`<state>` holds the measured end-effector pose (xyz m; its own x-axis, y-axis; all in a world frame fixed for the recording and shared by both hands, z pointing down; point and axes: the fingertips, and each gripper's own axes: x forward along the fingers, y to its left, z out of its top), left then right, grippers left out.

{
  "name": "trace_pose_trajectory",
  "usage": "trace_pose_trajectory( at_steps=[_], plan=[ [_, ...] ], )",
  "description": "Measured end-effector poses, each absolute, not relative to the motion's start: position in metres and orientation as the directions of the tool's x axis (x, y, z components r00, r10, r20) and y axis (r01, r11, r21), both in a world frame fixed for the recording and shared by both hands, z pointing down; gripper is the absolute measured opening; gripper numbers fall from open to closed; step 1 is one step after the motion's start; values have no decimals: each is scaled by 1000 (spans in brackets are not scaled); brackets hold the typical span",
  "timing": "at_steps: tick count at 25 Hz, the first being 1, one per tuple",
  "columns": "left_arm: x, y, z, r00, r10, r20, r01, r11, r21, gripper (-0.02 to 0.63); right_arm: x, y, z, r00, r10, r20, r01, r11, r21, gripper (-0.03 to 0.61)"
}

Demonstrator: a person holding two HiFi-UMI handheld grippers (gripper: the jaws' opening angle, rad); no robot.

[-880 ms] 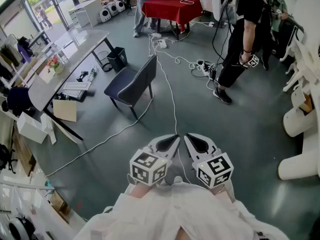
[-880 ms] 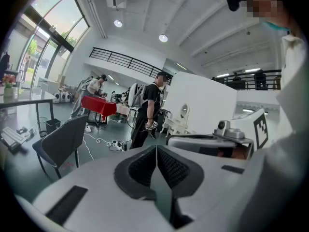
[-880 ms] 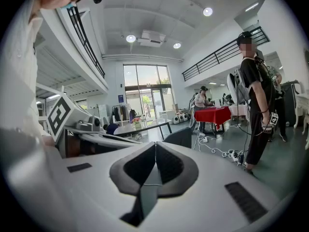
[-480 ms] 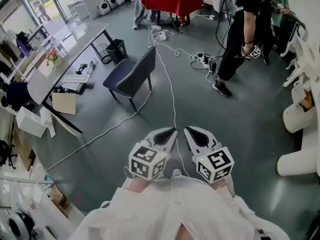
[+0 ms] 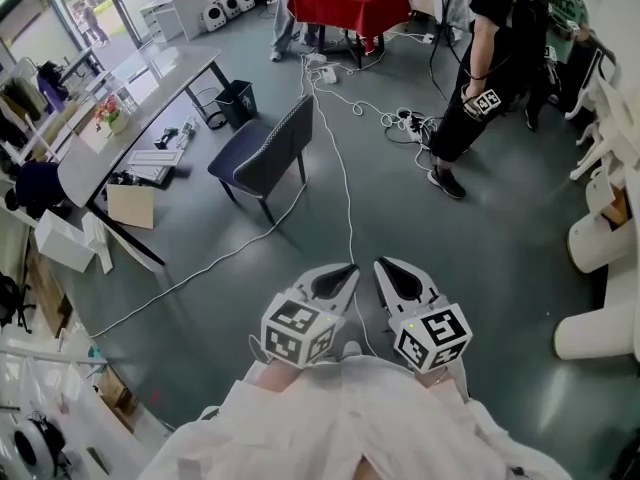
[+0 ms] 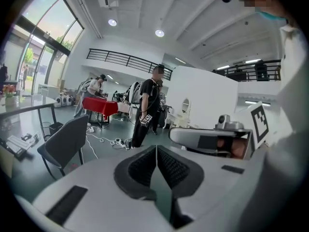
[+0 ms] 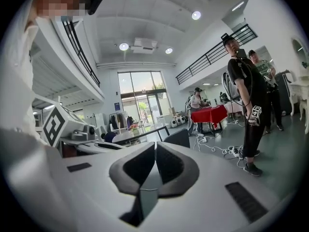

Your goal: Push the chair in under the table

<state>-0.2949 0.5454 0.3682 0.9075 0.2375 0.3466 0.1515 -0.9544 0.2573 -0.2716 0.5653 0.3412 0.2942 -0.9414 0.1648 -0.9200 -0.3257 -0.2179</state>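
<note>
A dark blue chair (image 5: pixel 262 156) stands on the grey floor, turned away from the long grey table (image 5: pixel 130 96) at the left and a little apart from it. The chair (image 6: pixel 62 142) shows at the left of the left gripper view, and its back (image 7: pixel 179 138) peeks over the jaws in the right gripper view. My left gripper (image 5: pixel 347 271) and right gripper (image 5: pixel 385 266) are held side by side close to my body, well short of the chair. Both are shut with nothing in them.
A white cable (image 5: pixel 345 183) runs across the floor past the chair toward me. A person in black (image 5: pixel 487 63) stands at the right. A red-covered table (image 5: pixel 347 3) is at the back, a black bin (image 5: pixel 236 103) by the grey table, boxes (image 5: pixel 128 206) under it.
The view has crept slightly forward; the grippers stay shut side by side. The person in black has shifted a little.
</note>
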Motion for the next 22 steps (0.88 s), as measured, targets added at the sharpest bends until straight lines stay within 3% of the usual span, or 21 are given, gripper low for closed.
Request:
trace_pose_trajectory(
  at_steps=[12,22],
  plan=[
    [-286,573,395,894,240,379,117,-941,319,21,-260,580,368,198,-956,217,-936,-250,-249,34],
    [-237,534,412,878,257,404,114,-932,345,21,-213,537,378,160,-961,227,-937,-220,-273,34]
  ],
)
